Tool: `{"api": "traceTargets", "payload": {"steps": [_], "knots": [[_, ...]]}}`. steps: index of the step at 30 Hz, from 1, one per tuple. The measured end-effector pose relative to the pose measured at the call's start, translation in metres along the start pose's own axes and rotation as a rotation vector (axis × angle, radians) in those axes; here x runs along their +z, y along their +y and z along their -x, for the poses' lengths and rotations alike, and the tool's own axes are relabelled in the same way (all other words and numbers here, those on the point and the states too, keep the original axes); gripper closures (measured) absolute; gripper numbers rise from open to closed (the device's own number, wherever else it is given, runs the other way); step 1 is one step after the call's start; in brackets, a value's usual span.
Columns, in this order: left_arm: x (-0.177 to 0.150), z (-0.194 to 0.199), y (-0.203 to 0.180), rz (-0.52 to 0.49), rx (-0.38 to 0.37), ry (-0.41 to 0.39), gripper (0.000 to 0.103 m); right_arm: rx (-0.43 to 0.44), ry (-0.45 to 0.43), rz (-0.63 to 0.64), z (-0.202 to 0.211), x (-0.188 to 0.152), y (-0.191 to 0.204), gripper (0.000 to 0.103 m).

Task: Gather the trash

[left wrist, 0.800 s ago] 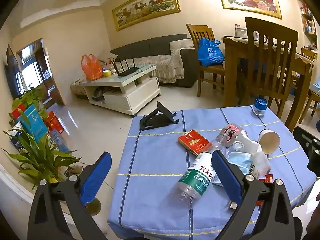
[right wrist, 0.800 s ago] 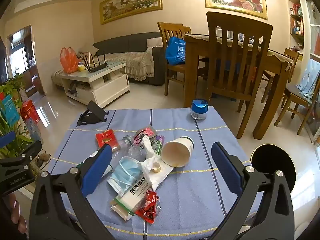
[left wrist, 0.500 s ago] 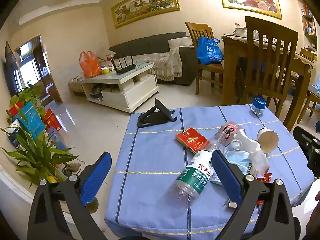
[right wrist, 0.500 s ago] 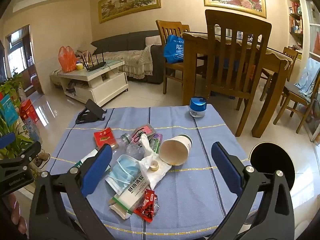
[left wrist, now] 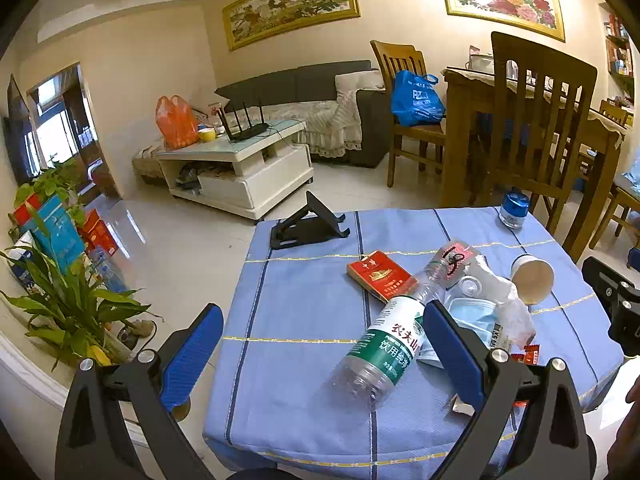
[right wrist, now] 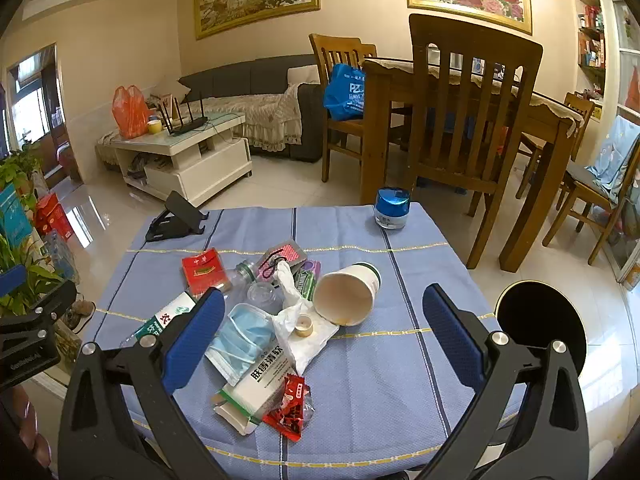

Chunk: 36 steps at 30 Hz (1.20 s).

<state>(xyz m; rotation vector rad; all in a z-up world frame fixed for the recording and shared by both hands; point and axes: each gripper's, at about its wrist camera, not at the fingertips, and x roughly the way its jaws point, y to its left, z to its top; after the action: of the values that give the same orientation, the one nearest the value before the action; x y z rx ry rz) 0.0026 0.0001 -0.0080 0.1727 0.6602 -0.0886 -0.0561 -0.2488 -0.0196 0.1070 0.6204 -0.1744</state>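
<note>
Trash lies in a heap on the blue tablecloth (right wrist: 400,360): a clear plastic bottle (left wrist: 384,348) on its side, a red cigarette pack (left wrist: 378,276), a paper cup (right wrist: 346,294) on its side, a blue face mask (right wrist: 240,338), white tissue (right wrist: 304,332), a white carton (right wrist: 256,386) and a red wrapper (right wrist: 290,406). My left gripper (left wrist: 320,352) is open and empty above the table's left front, the bottle beside its right finger. My right gripper (right wrist: 320,340) is open and empty above the heap. A black bin (right wrist: 540,320) stands on the floor right of the table.
A black phone stand (left wrist: 308,226) and a blue-capped jar (right wrist: 392,208) sit at the table's far side. Wooden chairs and a dining table (right wrist: 472,120) stand behind. A white coffee table (left wrist: 240,168) and potted plants (left wrist: 68,308) are on the left.
Both grippers have drifted slightly; the table and trash sit a little lower and closer in both views. Nothing was grasped or moved.
</note>
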Motion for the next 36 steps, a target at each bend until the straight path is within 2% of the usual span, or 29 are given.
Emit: {"api": "traceTargets", "payload": {"steps": [36], "knots": [[-0.0021,0.0011,-0.0007,0.007,-0.026,0.009,0.006,0.012,0.006,0.015,0.0058,-0.0071,0.0062,0.005]]}}
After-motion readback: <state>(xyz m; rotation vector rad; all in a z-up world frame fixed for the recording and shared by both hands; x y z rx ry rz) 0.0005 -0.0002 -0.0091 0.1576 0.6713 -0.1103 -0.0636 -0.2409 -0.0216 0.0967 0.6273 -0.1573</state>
